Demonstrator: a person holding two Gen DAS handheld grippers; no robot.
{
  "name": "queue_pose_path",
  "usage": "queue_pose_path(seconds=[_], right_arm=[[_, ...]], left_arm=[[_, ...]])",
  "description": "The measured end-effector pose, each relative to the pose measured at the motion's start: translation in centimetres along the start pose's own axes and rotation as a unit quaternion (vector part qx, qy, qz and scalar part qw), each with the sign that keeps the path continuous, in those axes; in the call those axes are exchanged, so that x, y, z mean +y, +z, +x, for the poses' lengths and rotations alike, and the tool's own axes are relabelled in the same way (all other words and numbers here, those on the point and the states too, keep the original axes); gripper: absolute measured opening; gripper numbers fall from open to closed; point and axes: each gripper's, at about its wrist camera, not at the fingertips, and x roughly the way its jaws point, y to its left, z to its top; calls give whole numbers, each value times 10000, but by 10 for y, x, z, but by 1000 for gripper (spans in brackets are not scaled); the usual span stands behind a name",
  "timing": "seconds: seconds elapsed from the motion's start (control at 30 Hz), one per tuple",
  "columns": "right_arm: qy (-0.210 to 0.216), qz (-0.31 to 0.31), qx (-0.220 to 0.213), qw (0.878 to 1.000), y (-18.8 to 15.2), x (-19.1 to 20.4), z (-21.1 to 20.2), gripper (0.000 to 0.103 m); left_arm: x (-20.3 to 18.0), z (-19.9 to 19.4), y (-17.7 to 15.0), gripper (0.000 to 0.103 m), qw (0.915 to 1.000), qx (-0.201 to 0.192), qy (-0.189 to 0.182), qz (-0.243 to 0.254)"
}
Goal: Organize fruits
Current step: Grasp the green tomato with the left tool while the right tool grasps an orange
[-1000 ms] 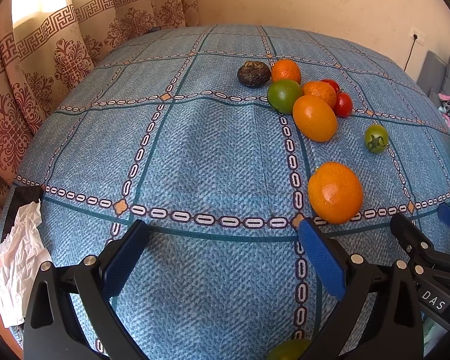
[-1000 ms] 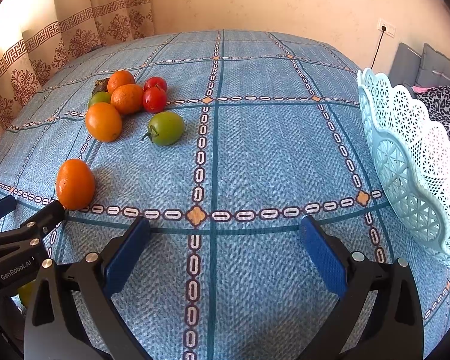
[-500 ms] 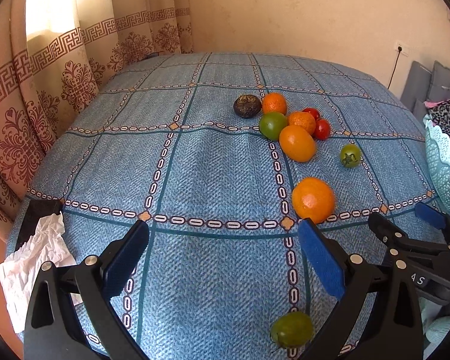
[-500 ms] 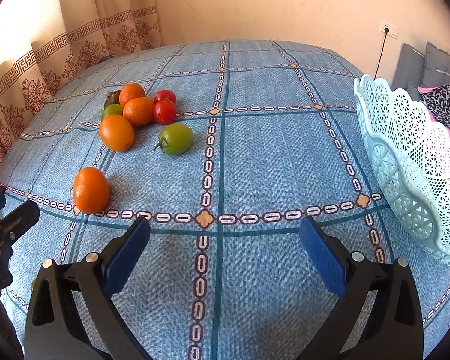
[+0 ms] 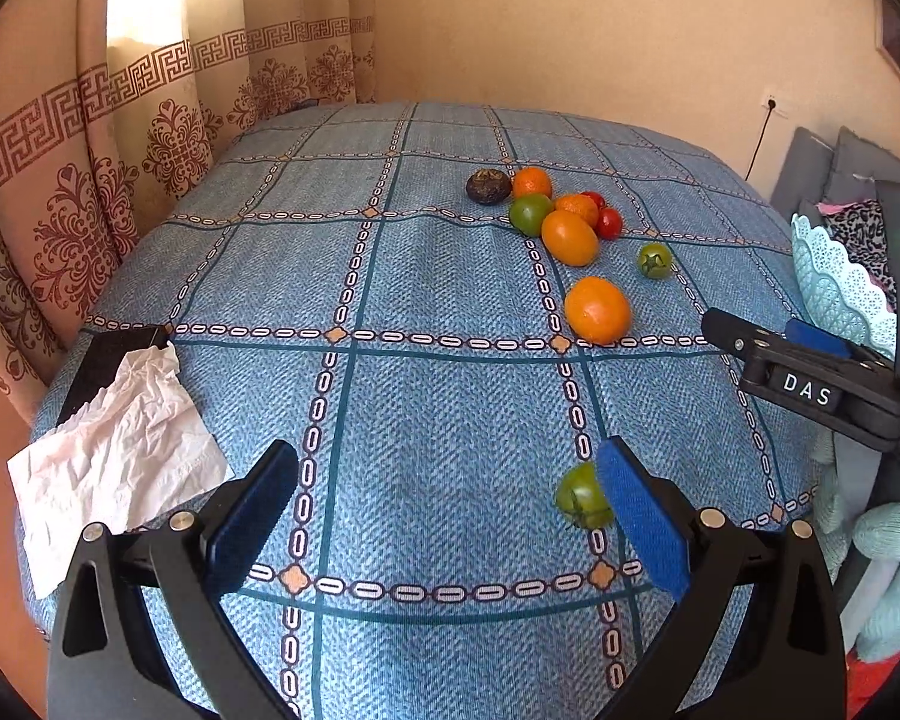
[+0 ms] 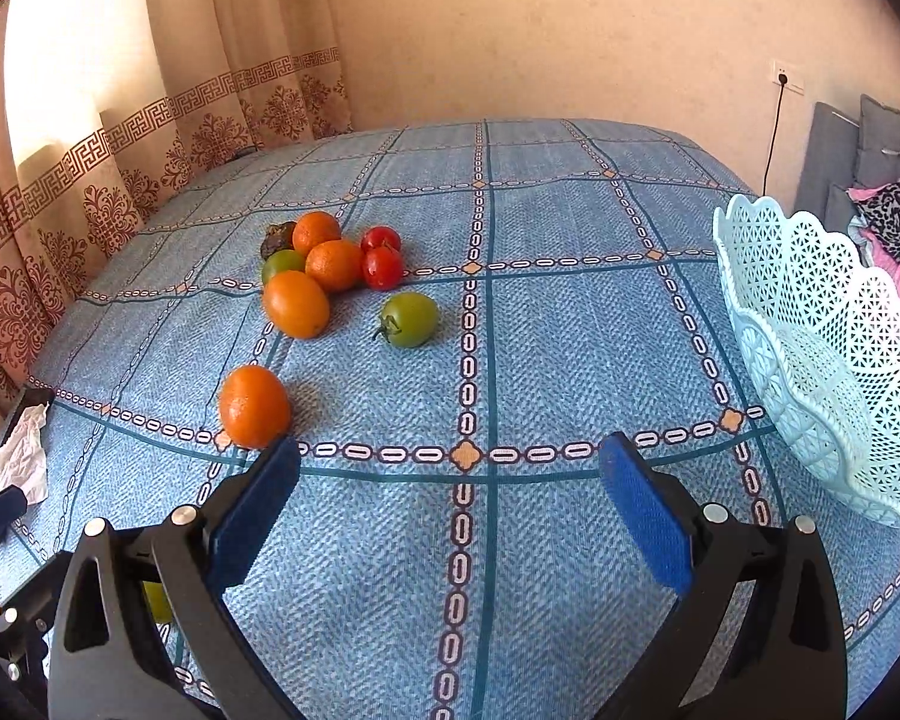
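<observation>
Fruit: four oranges (image 6: 254,407), three green tomatoes (image 6: 408,318).

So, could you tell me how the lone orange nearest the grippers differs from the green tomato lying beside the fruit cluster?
The lone orange is bright orange with no stalk showing; the green tomato is green, with a dark stalk facing the camera. The orange looks larger. The orange lies by the right gripper's left finger; the tomato lies farther off, nearer the cluster. Both rest loose on the blue tablecloth, outside the basket.
</observation>
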Motion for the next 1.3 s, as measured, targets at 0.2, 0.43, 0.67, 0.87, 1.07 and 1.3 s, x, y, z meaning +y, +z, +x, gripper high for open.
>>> queue_pose_path(seconds=[0.2,0.43,0.67,0.87,1.07,1.3], right_arm=[[214,-6,40,9998,3,6,-1,101],[230,-4,57,9997,3,6,2,101],[319,-89,58,9994,1,11,1,101],[538,-260,104,9982,-1,21,2,94],[796,-314,259,9960,0,31,11,89],[1040,-593,443,9918,6,53,25,73]], left_arm=[[-17,-4,-16,87,9995,78,-191,231],[-32,13,-20,76,9988,233,-75,429],[-50,22,-25,61,9975,325,-245,572],[-55,28,-23,38,9973,396,-297,540],[-46,18,-20,29,9978,306,-402,421],[-29,9,-16,29,9994,176,-222,216]])
